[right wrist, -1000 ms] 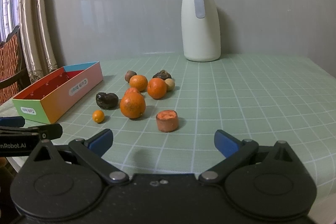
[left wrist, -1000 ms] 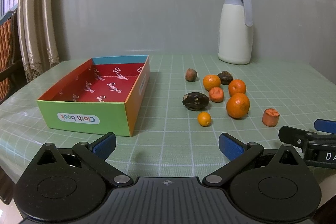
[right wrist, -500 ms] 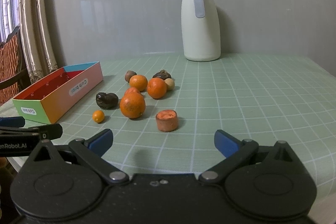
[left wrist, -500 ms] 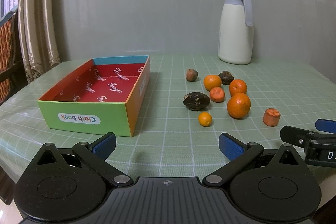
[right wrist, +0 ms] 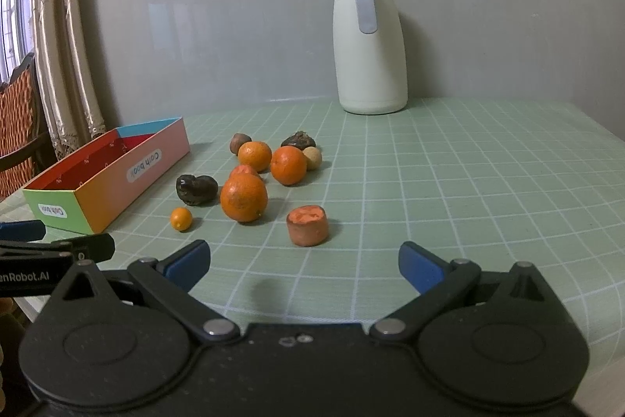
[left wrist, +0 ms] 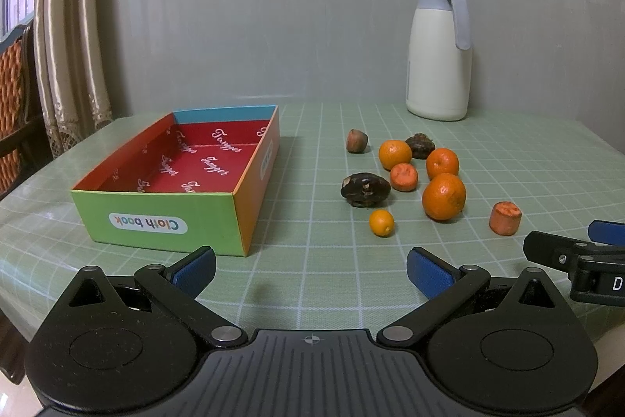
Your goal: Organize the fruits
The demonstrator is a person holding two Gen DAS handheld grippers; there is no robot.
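You hold both claws low over the near edge of the counter (left wrist: 312, 260), level and pointing toward the far wall. Your left claw (left wrist: 310, 266) is spread wide with nothing between its blue pads; your right claw (right wrist: 304, 262) is spread just as wide and empty, with the cut carrot piece (right wrist: 307, 224) just ahead of it. The fruits (left wrist: 406, 178) lie loose in a cluster mid-counter: oranges, a tiny kumquat (left wrist: 381, 222) and dark shrivelled pieces. The box (left wrist: 156, 219) sits toward the left edge, nothing in it, reading "Cloth book" upside down on its green wall and "Tumpes"-like script inside. Your left claw's body reads "enRobot.AI". A white jug (right wrist: 369, 42) stands at the far edge.
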